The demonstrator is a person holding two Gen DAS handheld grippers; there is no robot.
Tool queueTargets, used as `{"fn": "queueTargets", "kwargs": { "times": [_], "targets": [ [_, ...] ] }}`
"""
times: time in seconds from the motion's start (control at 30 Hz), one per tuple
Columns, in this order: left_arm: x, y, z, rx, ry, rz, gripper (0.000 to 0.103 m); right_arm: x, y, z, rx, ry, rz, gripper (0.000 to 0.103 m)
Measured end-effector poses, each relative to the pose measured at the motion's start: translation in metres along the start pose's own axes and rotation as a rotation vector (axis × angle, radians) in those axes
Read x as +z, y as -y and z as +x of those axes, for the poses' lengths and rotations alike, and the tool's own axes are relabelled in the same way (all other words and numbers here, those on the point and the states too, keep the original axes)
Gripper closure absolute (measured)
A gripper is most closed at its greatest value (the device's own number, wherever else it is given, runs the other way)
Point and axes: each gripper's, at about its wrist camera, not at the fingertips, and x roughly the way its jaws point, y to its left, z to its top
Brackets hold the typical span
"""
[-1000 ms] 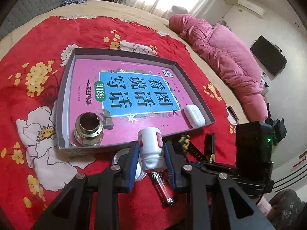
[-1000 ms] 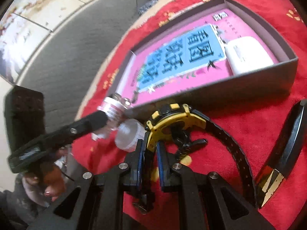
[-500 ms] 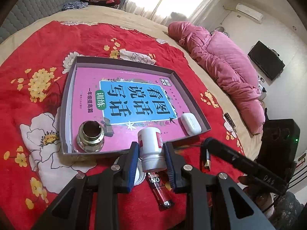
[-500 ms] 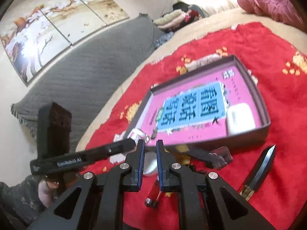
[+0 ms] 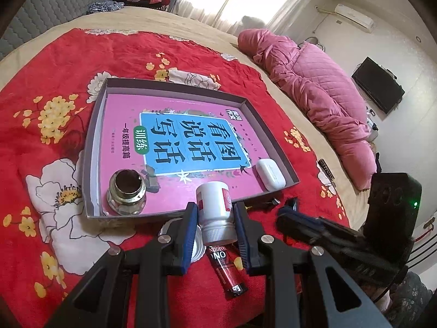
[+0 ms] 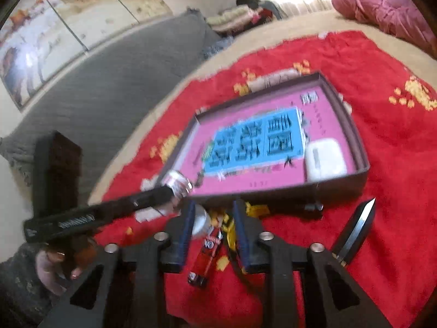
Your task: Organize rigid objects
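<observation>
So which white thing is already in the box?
The white earbud case, lying in the box's near right corner. The white bottle is clamped in the left gripper.

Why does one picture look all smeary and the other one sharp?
Left wrist view: sharp, the book letters in the tray read clearly, and the window glares white. Right wrist view: smeared by motion blur, so the same letters run together; fisheye bends both pictures' edges.

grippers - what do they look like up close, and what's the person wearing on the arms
Both the left gripper and the right gripper are black angular frames with triangular cut-outs, silver round bolts and blue pads on the fingers. White lettering runs along one gripper arm in the right wrist view. A dark patterned sleeve covers the left arm.
</observation>
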Motion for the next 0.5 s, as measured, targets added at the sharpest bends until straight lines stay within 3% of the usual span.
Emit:
{"fn": "queueTargets", "kwargs": {
  "times": [0.17, 0.5],
  "targets": [
    [0.000, 0.000, -0.001, -0.002, 0.006, 0.002, 0.075, 0.003, -0.014, 0.022, -0.116, -0.085, -0.053, 0.069],
    [0.002, -0.004, -0.004, -0.002, 0.015, -0.005, 0.075, 0.022, 0.000, 0.062, -0.250, -0.268, 0.118, 0.069]
  ]
}}
